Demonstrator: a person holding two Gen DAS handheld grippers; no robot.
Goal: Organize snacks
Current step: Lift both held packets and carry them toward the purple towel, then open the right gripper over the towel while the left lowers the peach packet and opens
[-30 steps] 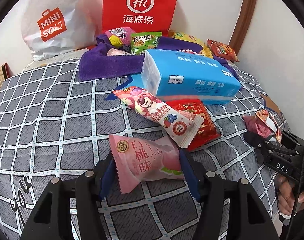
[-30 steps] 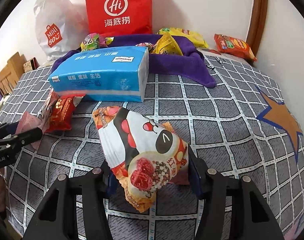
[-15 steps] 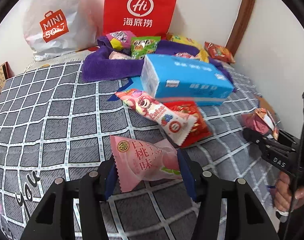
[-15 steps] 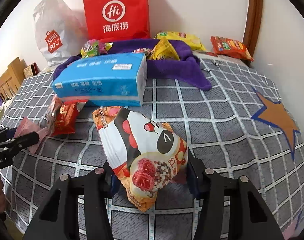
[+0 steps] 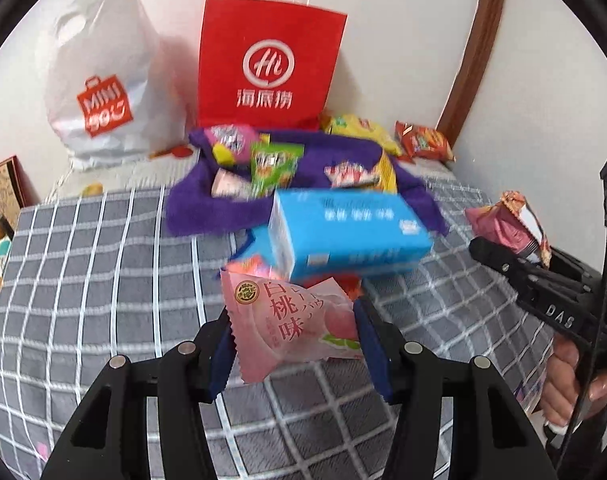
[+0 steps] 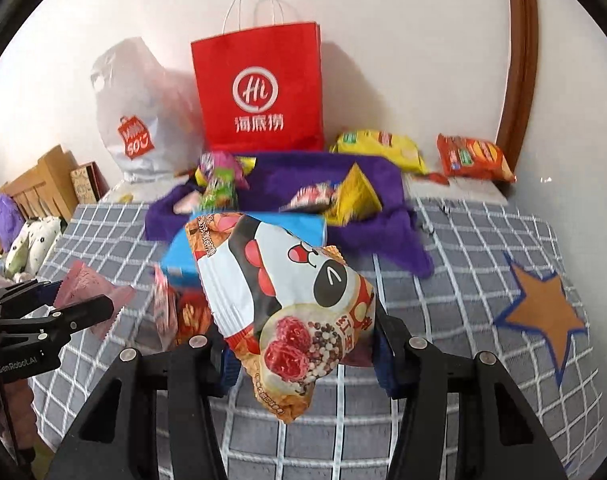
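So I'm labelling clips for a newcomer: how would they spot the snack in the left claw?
Start at the red paper bag against the wall, come forward over the purple cloth and the blue tissue pack. Just nearer, the left claw grips a pink packet: pale pink, peach picture, dark red characters.

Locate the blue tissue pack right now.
The blue tissue pack lies mid-bed on the checked cover, just in front of the purple towel; in the left wrist view it sits right behind the held pink peach snack.

2 bags (image 6: pixel 259 92), 1 tissue pack (image 5: pixel 351 232), 1 purple towel (image 6: pixel 367 184), approx 10 snack pkts (image 6: pixel 287 300).
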